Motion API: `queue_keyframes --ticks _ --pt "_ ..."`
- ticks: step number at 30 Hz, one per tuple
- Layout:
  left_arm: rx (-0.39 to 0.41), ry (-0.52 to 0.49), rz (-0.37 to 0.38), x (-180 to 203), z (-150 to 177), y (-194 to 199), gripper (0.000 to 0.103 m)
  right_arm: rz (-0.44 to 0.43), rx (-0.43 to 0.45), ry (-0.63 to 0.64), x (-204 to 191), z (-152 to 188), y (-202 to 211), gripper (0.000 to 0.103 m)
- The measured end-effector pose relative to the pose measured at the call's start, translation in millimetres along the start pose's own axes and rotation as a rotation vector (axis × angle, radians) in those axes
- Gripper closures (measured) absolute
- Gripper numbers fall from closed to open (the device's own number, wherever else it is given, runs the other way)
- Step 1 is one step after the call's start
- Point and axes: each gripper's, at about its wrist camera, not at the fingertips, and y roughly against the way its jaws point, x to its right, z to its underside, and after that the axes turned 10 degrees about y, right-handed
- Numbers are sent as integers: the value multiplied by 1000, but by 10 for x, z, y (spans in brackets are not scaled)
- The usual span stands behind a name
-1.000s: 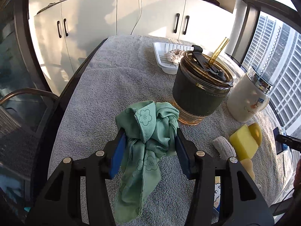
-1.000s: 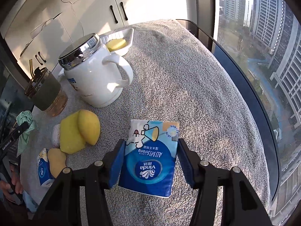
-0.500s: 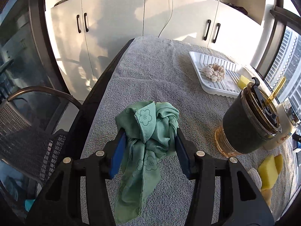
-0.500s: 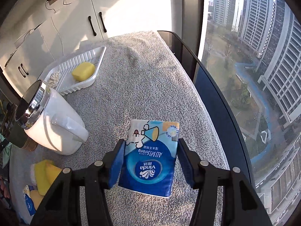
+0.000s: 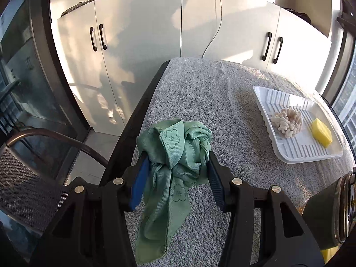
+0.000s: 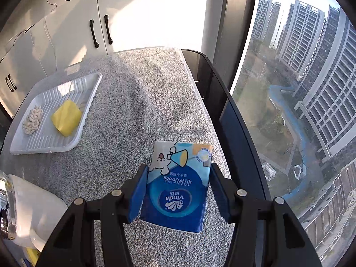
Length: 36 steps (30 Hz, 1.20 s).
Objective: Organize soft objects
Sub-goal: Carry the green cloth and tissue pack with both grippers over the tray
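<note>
We see the green cloth [image 5: 173,162] bunched up between the blue pads of the left gripper [image 5: 175,173], whose tongs are clamped on it, with a loose tail of the fabric hanging down below the pads over the grey towel [image 5: 211,102] that covers the table. The white tray [image 5: 262,102] is our landmark: from the left wrist view it lies on the towel beyond the cloth and off to the right, well apart from it, and it holds a cream knotted bundle [image 5: 287,122] with a yellow sponge [image 5: 321,132] just beside it (the two look close but we cannot tell whether they touch). A dark cup [image 5: 327,220] stands nearer the camera than the tray, at the right edge of that view. The right gripper [image 6: 176,189] has its tongs clamped on a blue tissue pack [image 6: 178,191], held upside down above the towel, nearer the camera than the tray and to its right, near the table's dark edge on the window side. A white jug [image 6: 31,215] sits nearer than the tray at the lower left of the right wrist view. White cabinets [image 5: 142,44] stand beyond the tray, past the far end of the table.
</note>
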Motion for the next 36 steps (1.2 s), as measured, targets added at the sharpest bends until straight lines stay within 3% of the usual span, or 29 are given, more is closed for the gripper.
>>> queue_keyframes --ticks 7,15,24,30,36 --pt "-5 -55 19 398 -318 -314 55 -26 14 27 -172 -467 -178 45" --pt "-59 -166 133 946 -469 -427 55 -94 23 100 -641 -1062 -335 45" --pt "-169 -311 261 1331 -391 -538 55 -197 25 244 -1283 -1548 -443 45" --pt "-237 -377 311 1472 -293 -604 55 -272 -44 305 -1586 -1671 -673 45" --pt "-301 -413 414 1635 -239 -654 55 -281 -83 367 -1810 -1675 -895 45"
